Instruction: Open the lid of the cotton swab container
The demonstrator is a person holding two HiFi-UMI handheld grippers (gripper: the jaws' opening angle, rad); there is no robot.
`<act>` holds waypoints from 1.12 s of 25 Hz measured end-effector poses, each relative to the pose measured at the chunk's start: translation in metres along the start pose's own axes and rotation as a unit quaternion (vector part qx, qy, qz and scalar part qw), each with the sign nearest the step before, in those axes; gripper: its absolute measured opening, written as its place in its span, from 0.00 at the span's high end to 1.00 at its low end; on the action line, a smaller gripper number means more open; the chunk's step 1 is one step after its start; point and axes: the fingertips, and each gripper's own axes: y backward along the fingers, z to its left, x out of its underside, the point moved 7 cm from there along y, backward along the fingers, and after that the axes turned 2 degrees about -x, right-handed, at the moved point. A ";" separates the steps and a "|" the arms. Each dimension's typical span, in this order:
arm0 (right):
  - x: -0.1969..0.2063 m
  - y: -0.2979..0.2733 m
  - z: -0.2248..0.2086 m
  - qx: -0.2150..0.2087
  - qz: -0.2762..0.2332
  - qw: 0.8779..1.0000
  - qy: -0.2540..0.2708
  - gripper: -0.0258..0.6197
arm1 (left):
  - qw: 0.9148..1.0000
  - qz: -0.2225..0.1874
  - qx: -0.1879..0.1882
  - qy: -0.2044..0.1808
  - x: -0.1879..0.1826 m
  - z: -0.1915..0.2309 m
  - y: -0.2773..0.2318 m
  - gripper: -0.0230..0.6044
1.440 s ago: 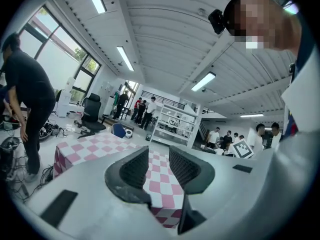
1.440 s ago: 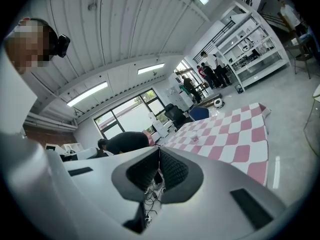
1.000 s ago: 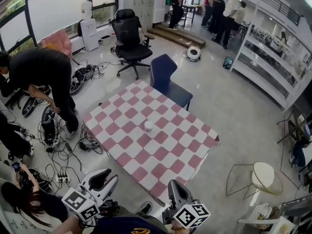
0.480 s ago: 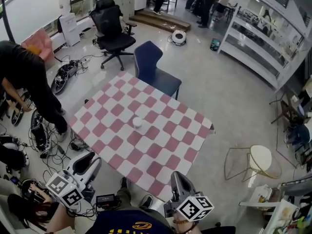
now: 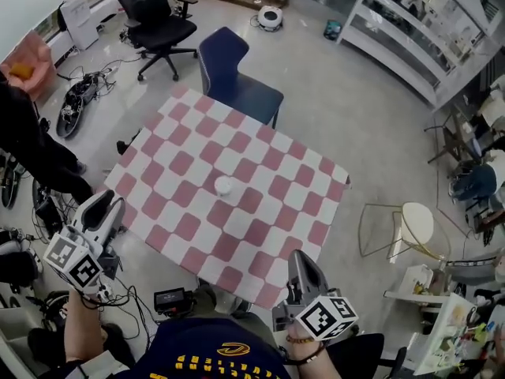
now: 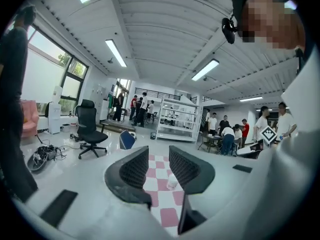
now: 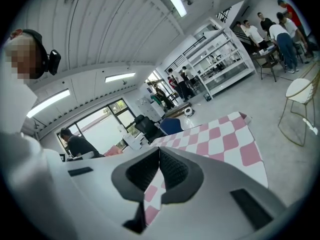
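Left gripper view looks along the left claw. Its two dark ribbed jaws stand a little apart with nothing pinched between them. Through the gap shows the pink-and-white checked table. On it stands the small white cotton swab container, upright and well apart from the jaw tips.

Right gripper view shows the right claw pressed together, its jaw tips meeting and holding nothing. The table's checked cloth runs away beyond them and to their right.

In the head view the left claw hangs just beside the table's left corner, over the floor. The right claw sits at the table's near right edge, close to its nearest corner, with its tip pointing across the cloth. The container stands alone near the middle of the table, clear of both claws.

At the table's far side a blue chair is drawn up close to the edge, and a black office chair stands farther beyond it. To the left of the table are a person in dark clothing, partly cut off by the picture's edge, and cables on the floor. To the right of the table stands a gold wire-frame stool with a pale seat. White shelving runs beyond the table's far right side.
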 end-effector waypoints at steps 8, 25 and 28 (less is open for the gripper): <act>0.007 -0.033 0.024 0.030 0.007 1.000 0.006 0.94 | 0.995 0.017 0.085 -0.050 0.072 0.023 -0.095 0.76; -0.004 -0.061 -0.003 0.024 0.023 0.999 0.027 0.94 | 0.975 0.114 0.147 -0.126 0.165 -0.025 -0.191 0.75; -0.008 -0.072 -0.006 0.015 0.032 0.999 0.027 0.94 | 0.970 0.130 0.153 -0.134 0.177 -0.031 -0.204 0.70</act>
